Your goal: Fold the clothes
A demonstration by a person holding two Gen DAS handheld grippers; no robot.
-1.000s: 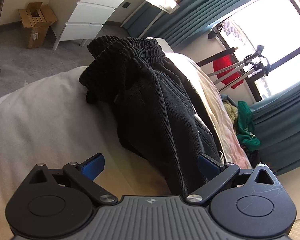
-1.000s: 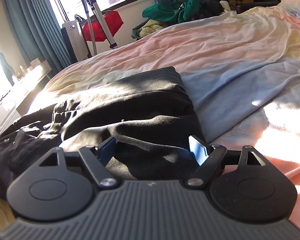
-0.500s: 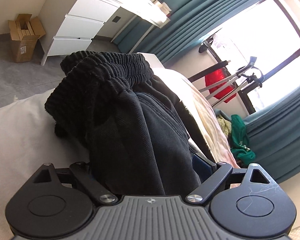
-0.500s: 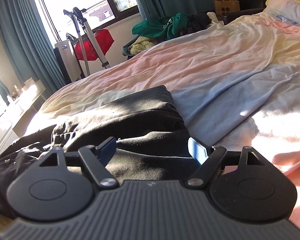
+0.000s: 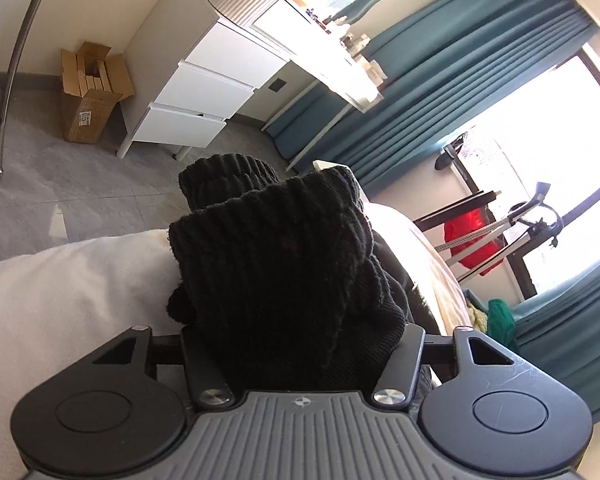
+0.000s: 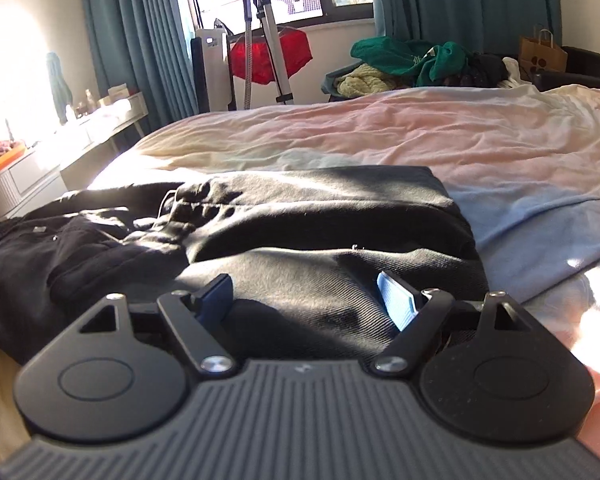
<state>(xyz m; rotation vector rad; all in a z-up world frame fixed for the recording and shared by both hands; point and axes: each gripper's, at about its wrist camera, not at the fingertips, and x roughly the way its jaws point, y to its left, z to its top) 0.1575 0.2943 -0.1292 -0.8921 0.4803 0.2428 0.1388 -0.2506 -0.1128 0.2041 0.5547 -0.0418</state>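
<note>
The black trousers [image 6: 320, 216] are spread across the near part of the bed [image 6: 440, 136], their far folded edge lying straight and square on the pastel sheet, with wide bare bedding beyond and to the right of it. The left tool [image 5: 300, 344] is seen closed on the ribbed waistband [image 5: 276, 248], which is bunched thickly between its fingers and raised above the white bedding [image 5: 60, 280]; the bed's edge falls away just past the fabric to grey floor [image 5: 80, 184], a white drawer unit [image 5: 204, 92] and a cardboard box [image 5: 88, 92]. The right tool [image 6: 310, 300] is held open, its blue pads [image 6: 396, 300] spread wide, low over the trouser cloth; contact cannot be told. A pile of green clothing [image 6: 412, 60] is seen beyond the bed's far edge. Compared with a second ago, the left tool's fingers have been brought together from wide apart, and the waistband now fills its view; the right tool remains spread over the same fabric
</note>
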